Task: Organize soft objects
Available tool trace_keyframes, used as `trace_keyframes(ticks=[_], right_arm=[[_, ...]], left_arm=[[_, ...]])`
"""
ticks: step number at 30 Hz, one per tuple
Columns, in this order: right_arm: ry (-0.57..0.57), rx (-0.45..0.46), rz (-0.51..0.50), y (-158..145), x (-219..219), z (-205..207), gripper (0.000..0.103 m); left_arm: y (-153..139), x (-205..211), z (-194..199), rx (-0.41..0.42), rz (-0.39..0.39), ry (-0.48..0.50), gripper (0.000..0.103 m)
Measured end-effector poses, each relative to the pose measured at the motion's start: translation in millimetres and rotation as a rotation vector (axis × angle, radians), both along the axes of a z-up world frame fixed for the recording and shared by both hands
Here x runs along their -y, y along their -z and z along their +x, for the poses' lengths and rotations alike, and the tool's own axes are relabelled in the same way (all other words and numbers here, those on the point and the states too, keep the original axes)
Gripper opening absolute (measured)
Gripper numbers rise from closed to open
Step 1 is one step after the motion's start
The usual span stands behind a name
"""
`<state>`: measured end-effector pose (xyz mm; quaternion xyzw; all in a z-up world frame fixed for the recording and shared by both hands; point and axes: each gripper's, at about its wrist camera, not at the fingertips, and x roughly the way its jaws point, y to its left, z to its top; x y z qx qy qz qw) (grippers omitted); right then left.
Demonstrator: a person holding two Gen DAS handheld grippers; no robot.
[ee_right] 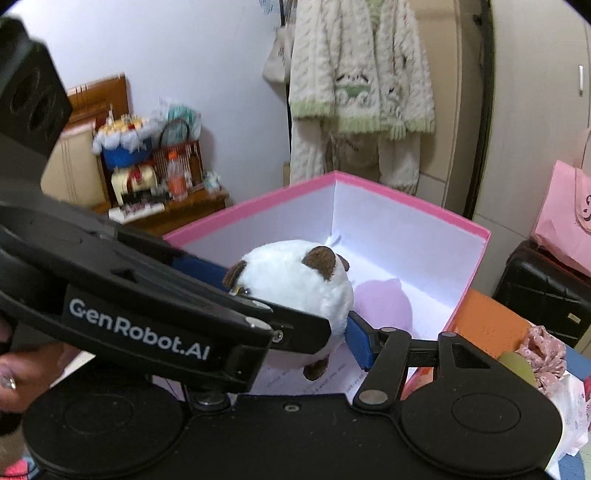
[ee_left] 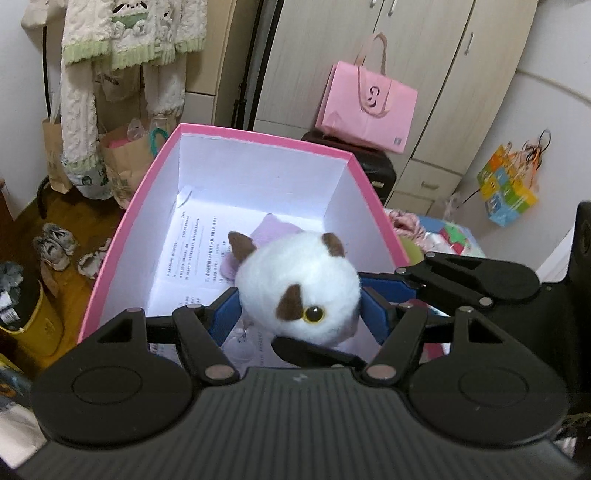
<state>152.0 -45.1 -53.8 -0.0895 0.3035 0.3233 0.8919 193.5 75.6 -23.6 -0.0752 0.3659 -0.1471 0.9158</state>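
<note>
Both grippers' jaws clamp a round, fluffy white plush over the smooth pink cardboard box.

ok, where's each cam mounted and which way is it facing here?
Left wrist: on the left gripper, looking down along its jaws, shut on the plush toy over the pink box; the right gripper's jaws cross in at right.
Right wrist: on the right gripper, angled across the box; the left gripper's body crosses the left side, a hand at the edge.
Shared: toy, box, hanging sweater.
</note>
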Motion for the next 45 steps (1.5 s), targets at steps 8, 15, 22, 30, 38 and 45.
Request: trace_keyframes(ticks=[8,15,22,30,38,45], right_arm=[[0.004,-0.039,-0.099,1,-12,9,0.065],[0.025,-0.039,-0.121,-9,-9,1,0.07],[0.023,0.001,-0.15,-25,-7,-21,0.074],[0.016,0.048,-0.156,-47,-2,-54,0.078],[-0.003,0.037,-0.123,-65,10,-88,0.078],[-0.004,0.041,-0.074,-69,44,-123,0.08]], left_arm=[[0,0,2,0.016,0.056,-0.017,0.07],[-17,-6,-18,0.059,0.076,-0.001,0.073],[-37,-8,-46,0.094,0.119,0.03,0.075],[-58,-12,-84,0.121,0.134,0.075,0.08],[-73,-10,-118,0.133,0.128,0.123,0.081],[-74,1,-143,0.108,0.101,0.2,0.084]])
